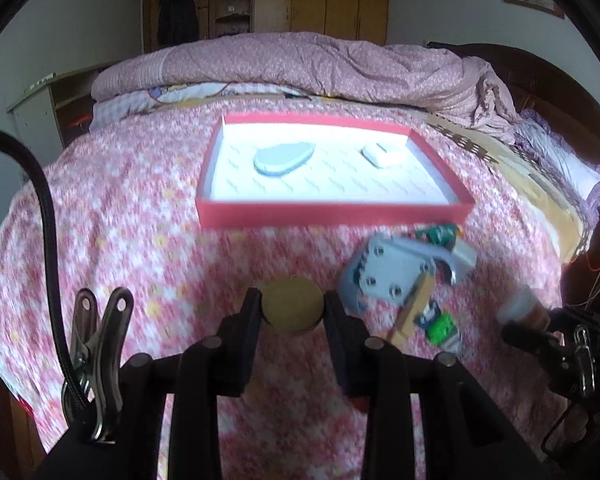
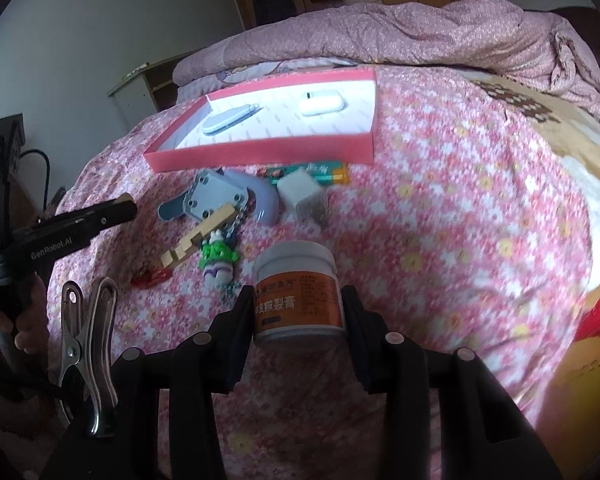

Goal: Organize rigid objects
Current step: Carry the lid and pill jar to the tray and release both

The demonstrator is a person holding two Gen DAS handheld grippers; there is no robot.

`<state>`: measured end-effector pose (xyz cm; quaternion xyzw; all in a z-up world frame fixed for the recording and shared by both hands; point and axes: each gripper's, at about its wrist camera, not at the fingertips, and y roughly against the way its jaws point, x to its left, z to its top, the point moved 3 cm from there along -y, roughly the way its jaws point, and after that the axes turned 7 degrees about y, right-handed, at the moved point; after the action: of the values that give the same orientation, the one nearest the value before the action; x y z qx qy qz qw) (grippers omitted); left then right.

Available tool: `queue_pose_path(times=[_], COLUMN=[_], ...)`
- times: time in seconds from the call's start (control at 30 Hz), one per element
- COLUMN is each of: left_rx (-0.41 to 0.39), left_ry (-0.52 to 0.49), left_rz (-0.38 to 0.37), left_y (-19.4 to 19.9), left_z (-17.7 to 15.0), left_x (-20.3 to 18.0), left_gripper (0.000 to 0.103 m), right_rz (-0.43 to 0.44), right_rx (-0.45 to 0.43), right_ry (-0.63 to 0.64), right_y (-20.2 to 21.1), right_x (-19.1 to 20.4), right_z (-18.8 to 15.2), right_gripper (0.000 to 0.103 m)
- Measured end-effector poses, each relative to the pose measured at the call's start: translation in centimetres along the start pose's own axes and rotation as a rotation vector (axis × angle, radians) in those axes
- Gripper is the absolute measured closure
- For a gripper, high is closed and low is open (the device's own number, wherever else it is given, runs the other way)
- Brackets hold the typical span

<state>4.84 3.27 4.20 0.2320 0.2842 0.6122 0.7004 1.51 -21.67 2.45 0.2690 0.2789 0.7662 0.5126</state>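
Observation:
My left gripper (image 1: 293, 308) is shut on a round golden disc (image 1: 293, 309), held just above the pink flowered bedspread. My right gripper (image 2: 298, 304) is shut on a white jar with an orange label (image 2: 298, 292). Beyond both lies a red-walled tray (image 1: 332, 216) with a white floor, holding a grey oval case (image 1: 283, 157) and a white earbud case (image 1: 384, 154). The tray (image 2: 260, 154) shows in the right wrist view too. The left gripper (image 2: 126, 206) enters that view from the left, seen side-on.
Loose items lie on the bedspread before the tray: a grey plastic bracket (image 2: 216, 200), a wooden piece (image 2: 198, 238), a green toy figure (image 2: 219, 260), a white charger cube (image 2: 302, 196), a green-orange pack (image 2: 312, 172), a red wrapper (image 2: 150, 279). A folded quilt (image 1: 300, 64) lies behind.

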Motion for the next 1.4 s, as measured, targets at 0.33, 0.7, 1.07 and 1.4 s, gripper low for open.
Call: queue_pose_path(times=[0.33, 0.7, 1.07, 1.4], left_rx=[-0.055, -0.021, 0.026, 0.009], left_ry=[-0.013, 0.046, 0.09, 0.049], left_rz=[-0.001, 0.021, 0.035, 0.066], left_y=[-1.1, -6.2, -8.8, -8.6], left_z=[5.9, 8.2, 7.7, 6.8], left_x=[-0.2, 0.1, 1.6, 1.0], left_gripper=[0.07, 0.07, 0.07, 0.07], right_rz=[-0.034, -0.033, -0.085, -0.09], right_rx=[-0.059, -0.066, -0.029, 0.001], right_ry=[0.071, -0.007, 0.071, 0.06], right_y=[0.1, -3.7, -6.5, -7.7], right_x=[0.0, -2.4, -2.8, -3.8], right_z=[5.5, 11.3, 12.3, 11.6], right_gripper=[0.06, 0.06, 0.06, 0.061])
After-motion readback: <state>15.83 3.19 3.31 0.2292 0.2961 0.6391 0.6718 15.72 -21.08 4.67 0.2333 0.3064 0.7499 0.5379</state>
